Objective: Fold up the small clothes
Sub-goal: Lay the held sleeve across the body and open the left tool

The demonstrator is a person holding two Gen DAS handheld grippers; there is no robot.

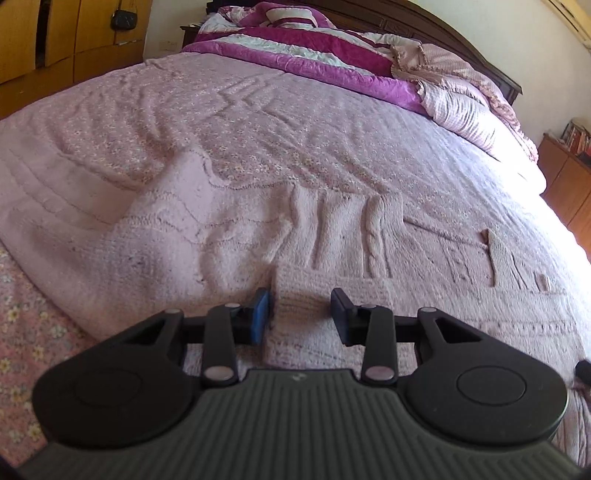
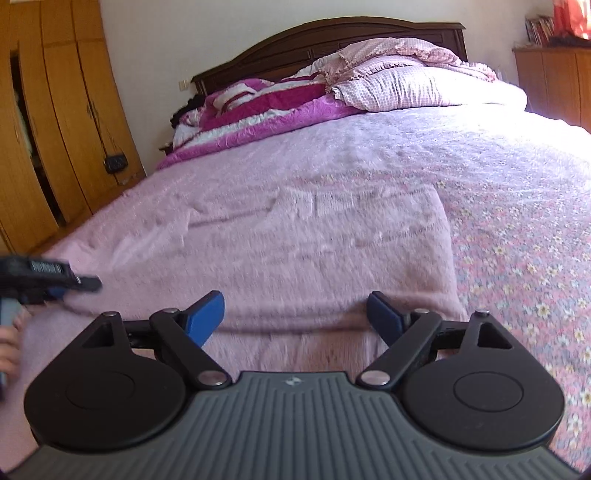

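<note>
Between both open tools (image 1: pixel 301 312) (image 2: pixel 295 317) lies the pink sweater (image 1: pixel 229 236).

A knitted sweater (image 1: pixel 258 236) lies spread flat on the near part of the bed (image 1: pixel 295 122). A quilt (image 1: pixel 295 48) and pillows (image 1: pixel 461 107) are heaped at the far end, against the headboard (image 2: pixel 332 33). A wardrobe (image 2: pixel 48 129) stands left of the bed.

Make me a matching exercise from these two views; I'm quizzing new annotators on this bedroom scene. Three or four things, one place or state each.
Things:
1. pink knit sweater
2. magenta quilt
3. wardrobe
4. right gripper

Descriptions:
a. bunched at the headboard end
b. jaws wide apart
c. wooden, left of the bed
d. spread flat on the floral bedspread

Pairs: 1-d, 2-a, 3-c, 4-b
</note>
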